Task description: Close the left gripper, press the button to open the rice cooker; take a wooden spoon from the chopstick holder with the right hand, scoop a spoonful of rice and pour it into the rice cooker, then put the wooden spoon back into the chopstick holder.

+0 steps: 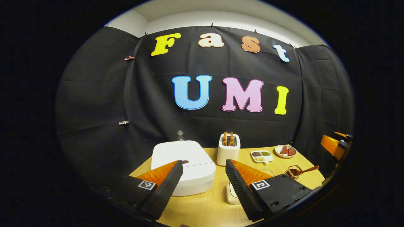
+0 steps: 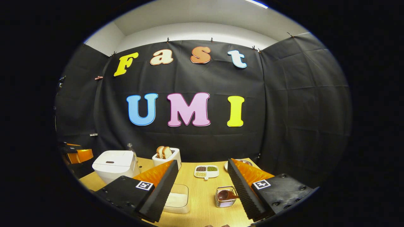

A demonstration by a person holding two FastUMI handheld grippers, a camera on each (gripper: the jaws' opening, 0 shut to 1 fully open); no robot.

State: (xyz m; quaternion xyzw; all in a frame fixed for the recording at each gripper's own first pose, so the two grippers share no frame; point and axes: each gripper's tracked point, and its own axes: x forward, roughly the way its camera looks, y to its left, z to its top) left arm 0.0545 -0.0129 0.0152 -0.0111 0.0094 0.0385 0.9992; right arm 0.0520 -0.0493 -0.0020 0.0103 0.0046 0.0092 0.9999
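The white rice cooker (image 1: 183, 164) sits shut on the left of the wooden table, its dark button (image 1: 185, 162) on the lid front. My left gripper (image 1: 203, 175) hangs open just before and right of it. In the right gripper view the rice cooker (image 2: 113, 164) stands far left. A wire chopstick holder (image 2: 225, 197) holds the wooden spoon (image 2: 224, 194), bowl up, between my open right gripper's (image 2: 202, 179) fingers and a little ahead. A clear container of rice (image 2: 177, 199) lies beside my left finger. The holder (image 1: 293, 171) and spoon (image 1: 304, 170) show at right.
A white toaster (image 1: 228, 148) with bread slices stands behind the cooker. A divided dish of grains (image 1: 261, 155) and a small plate (image 1: 285, 151) lie at the back right. The other gripper (image 1: 334, 145) shows at the far right edge. A bottle (image 1: 180, 135) stands behind the cooker.
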